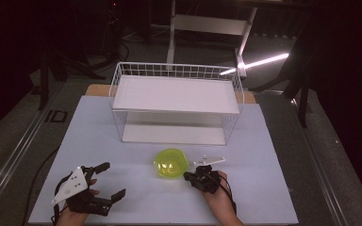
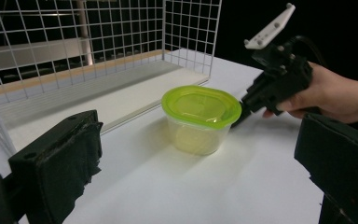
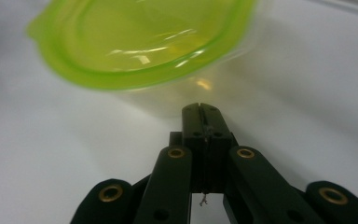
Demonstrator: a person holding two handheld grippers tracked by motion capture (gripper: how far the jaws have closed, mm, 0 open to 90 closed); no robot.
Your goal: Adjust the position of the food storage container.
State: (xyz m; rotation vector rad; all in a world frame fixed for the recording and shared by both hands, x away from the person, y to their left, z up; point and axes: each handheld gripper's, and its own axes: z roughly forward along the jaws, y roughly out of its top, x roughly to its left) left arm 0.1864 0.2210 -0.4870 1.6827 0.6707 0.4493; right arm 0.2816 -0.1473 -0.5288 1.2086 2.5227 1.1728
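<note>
No readable writing or brand anywhere. At the left, left gripper (image 1: 107,180) held low over the table (image 1: 122,141), jaws spread wide with nothing between, hand (image 1: 78,207) wrapped around its rear, pointing toward the tub. Ahead and to its right, tub (image 1: 171,163) with green lid (image 2: 201,105), upright on the table in front of the wire basket (image 1: 176,101). Further right, right gripper (image 1: 187,176) with jaws pressed together, empty, tips just beside the tub's wall, held by a hand (image 1: 221,197) angled leftward.
</note>
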